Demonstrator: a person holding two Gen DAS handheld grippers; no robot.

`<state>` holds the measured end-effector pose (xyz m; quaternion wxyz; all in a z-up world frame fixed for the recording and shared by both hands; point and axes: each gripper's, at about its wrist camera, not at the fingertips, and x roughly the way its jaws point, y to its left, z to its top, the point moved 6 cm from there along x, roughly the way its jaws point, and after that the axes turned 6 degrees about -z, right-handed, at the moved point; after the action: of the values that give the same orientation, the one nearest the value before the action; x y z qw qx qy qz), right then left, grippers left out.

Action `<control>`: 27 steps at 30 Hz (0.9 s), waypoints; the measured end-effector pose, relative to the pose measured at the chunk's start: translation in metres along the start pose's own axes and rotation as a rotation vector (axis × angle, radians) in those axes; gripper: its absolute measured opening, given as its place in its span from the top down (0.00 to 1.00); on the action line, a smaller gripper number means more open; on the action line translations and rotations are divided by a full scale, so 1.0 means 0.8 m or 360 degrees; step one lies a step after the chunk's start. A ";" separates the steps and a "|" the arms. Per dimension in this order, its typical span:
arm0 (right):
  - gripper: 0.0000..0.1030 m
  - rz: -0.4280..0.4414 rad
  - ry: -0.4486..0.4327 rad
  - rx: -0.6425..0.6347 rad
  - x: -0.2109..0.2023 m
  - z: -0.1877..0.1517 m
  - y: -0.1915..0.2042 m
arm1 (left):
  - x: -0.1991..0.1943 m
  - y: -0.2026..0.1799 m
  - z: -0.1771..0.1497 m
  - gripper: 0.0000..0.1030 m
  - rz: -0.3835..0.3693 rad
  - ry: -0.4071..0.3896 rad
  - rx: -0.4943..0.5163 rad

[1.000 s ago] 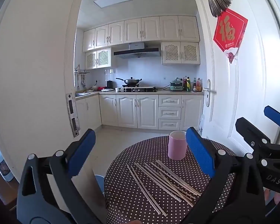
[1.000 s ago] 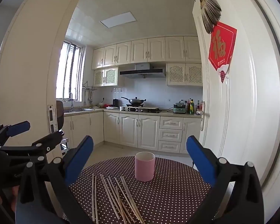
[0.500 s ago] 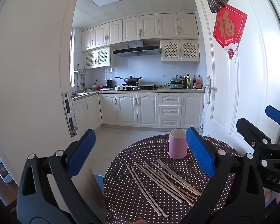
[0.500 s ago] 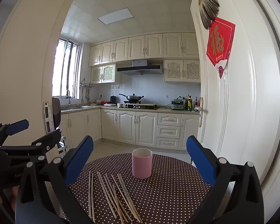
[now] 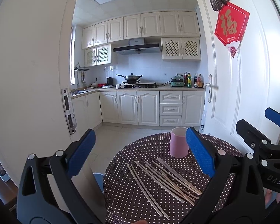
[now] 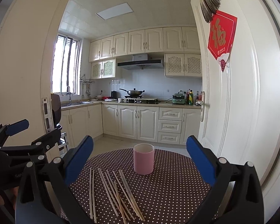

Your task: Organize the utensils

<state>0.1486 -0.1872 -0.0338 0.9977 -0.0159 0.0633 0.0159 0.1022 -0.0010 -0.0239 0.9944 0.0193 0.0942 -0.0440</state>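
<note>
Above the table (image 6: 177,196), both grippers (image 5: 140,160) (image 6: 140,160) gape wide; chopsticks (image 6: 117,194) seemingly near its edge.

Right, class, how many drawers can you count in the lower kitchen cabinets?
3, stacked in one column under the counter: top drawer, middle drawer, bottom drawer. The door on the right may hide others.

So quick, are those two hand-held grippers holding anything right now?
Left hand-held gripper: open, holding nothing.
Right hand-held gripper: open, holding nothing.
</note>
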 end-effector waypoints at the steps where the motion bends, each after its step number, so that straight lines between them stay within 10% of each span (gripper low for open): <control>1: 0.07 -0.0001 0.0002 -0.0001 0.000 0.000 0.000 | 0.000 0.000 0.000 0.07 0.0002 0.0003 -0.0003; 17: 0.07 0.0017 0.0064 -0.0016 0.018 -0.014 0.003 | 0.023 0.000 -0.016 0.07 -0.0006 0.0103 0.0008; 27: 0.07 0.0090 0.0129 -0.0012 0.122 -0.047 0.002 | 0.156 0.001 -0.047 0.07 -0.0034 0.0261 0.0029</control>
<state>0.2409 -0.1842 -0.0838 0.9935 -0.0186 0.1039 0.0436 0.2174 -0.0088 -0.0839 0.9826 0.0310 0.1750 -0.0536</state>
